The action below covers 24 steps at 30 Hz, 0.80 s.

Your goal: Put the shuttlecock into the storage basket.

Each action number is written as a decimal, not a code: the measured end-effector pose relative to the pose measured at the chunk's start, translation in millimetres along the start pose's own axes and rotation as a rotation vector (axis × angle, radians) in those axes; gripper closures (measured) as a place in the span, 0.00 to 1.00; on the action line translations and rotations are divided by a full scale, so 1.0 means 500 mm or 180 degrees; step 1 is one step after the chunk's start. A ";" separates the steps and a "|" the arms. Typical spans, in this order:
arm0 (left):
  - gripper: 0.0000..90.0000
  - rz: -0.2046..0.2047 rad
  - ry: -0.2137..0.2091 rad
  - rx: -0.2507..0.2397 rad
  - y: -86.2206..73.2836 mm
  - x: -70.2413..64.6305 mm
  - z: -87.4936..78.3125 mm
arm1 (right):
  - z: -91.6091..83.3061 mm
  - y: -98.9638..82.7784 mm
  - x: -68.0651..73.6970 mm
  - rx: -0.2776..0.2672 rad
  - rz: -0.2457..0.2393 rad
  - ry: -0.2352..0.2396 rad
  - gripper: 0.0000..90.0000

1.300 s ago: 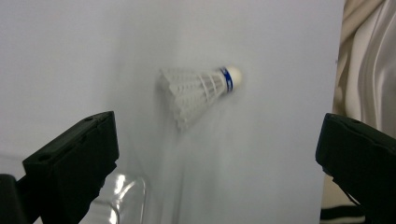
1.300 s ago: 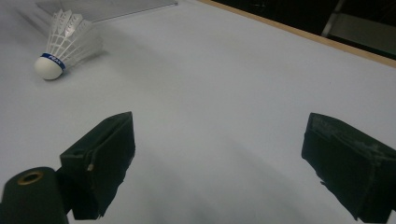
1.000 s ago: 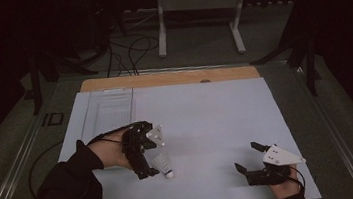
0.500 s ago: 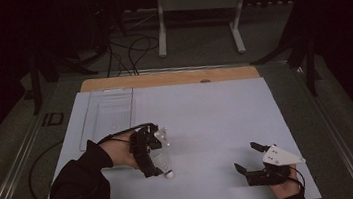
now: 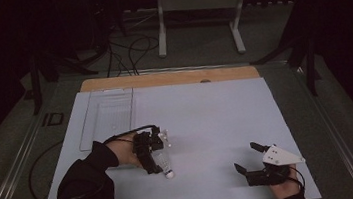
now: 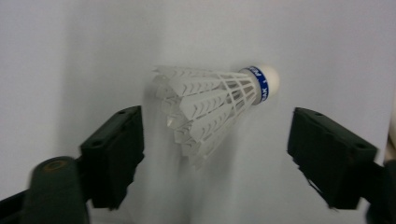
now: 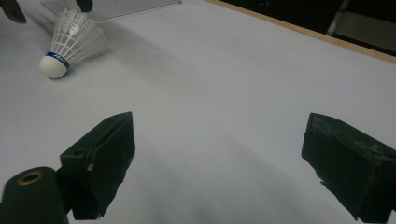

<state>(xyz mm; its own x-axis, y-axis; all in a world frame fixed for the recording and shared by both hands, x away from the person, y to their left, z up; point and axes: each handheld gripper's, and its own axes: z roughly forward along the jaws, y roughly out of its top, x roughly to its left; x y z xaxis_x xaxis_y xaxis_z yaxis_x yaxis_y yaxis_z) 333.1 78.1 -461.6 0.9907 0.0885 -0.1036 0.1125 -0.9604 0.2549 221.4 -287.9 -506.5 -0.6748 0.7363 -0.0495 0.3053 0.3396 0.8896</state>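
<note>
A white feather shuttlecock [image 5: 165,165] with a blue band lies on its side on the white table top [image 5: 207,121], cork toward the front. My left gripper [image 5: 157,156] is low over it. In the left gripper view the feather skirt of the shuttlecock [image 6: 205,107] lies between the jaws of the left gripper [image 6: 219,158]. The jaws have just been closing, and neither pad touches the feathers. My right gripper [image 5: 246,158] rests open near the front right edge, with nothing in it. In its own view the right gripper [image 7: 215,158] looks across at the shuttlecock [image 7: 70,39].
A clear plastic tray [image 5: 108,117] lies at the back left of the table. A wooden strip [image 5: 169,77] runs along the far edge. A metal stand [image 5: 198,16] and cables [image 5: 123,50] are on the floor beyond. Bare table lies between the two grippers.
My left gripper has come down toward the table and sits lower around the shuttlecock. The shuttlecock and the right gripper have stayed in place.
</note>
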 end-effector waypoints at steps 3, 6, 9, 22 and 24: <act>0.34 0.0021 -0.0015 0.0022 0.000 0.002 0.005 | 0.000 0.000 -0.001 -0.0002 0.0006 0.0004 0.11; 0.41 0.0043 -0.0021 0.0073 0.000 0.005 0.012 | 0.000 -0.001 -0.001 -0.0008 0.0012 0.0009 0.11; 0.45 0.0047 -0.0047 0.0105 0.000 0.006 0.020 | 0.000 0.000 -0.001 -0.0006 0.0013 0.0012 0.11; 0.68 0.0187 -0.0229 0.0149 -0.001 0.013 0.036 | 0.000 -0.001 -0.002 -0.0010 0.0036 0.0002 0.11; 0.72 0.0200 -0.0279 0.0142 -0.002 0.014 0.035 | 0.000 -0.002 -0.002 0.0005 0.0041 0.0000 0.11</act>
<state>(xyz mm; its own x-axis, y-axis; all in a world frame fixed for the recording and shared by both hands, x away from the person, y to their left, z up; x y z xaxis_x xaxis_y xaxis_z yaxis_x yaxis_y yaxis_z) 338.6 75.0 -479.7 0.9849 0.0063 -0.1731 0.0451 -0.9743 0.2207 222.0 -288.8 -507.2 -0.6708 0.7406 -0.0381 0.3150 0.3310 0.8895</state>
